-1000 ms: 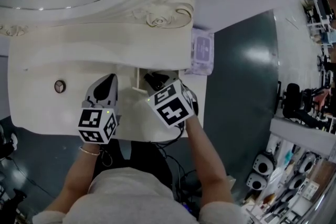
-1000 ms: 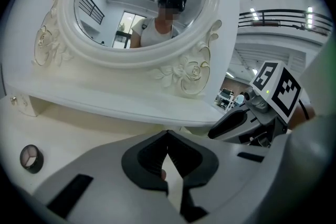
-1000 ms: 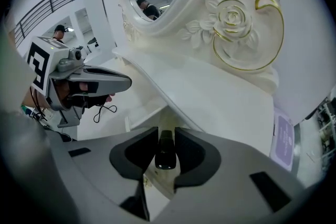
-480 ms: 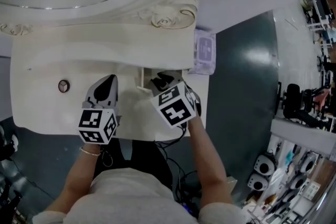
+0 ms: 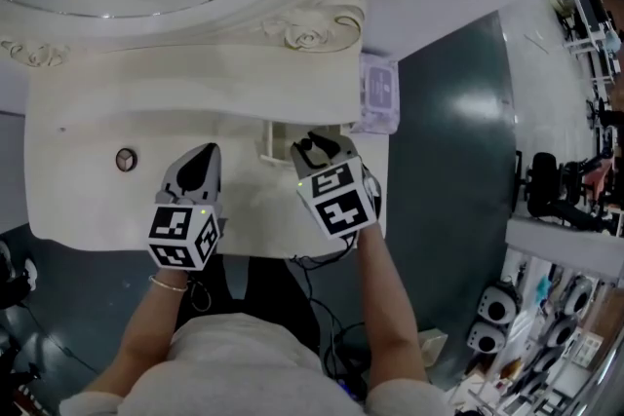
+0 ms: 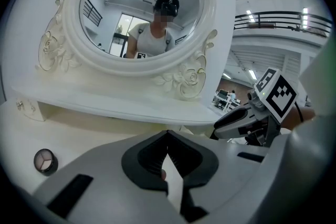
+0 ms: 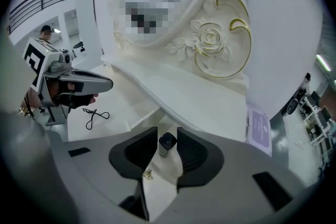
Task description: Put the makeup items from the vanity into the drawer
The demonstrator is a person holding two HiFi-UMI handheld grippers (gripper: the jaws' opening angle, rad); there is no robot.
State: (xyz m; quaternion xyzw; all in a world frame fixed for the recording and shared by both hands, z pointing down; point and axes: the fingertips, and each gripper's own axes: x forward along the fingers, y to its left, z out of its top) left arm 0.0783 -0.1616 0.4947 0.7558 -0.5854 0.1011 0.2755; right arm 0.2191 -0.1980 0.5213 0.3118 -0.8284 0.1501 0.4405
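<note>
Right gripper (image 5: 314, 149): fingers half apart, just widened, straddling a small dark makeup case (image 7: 167, 143) that stands in the open drawer (image 5: 265, 141); pads appear clear of it. Left gripper (image 6: 167, 136): fingers closed together above the tabletop (image 5: 97, 200). Round compact (image 5: 126, 159) lies on the tabletop, left of it.

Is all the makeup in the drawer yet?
Not yet. Looks done: a small dark-capped tube seems to stand inside the open white drawer. In hand: the right gripper sits over it, jaws apart, having just been opening around it. Still to go: the round brown-toned compact and perhaps the lilac flat packet lie on the cream vanity top. The left gripper is shut and empty.
</note>
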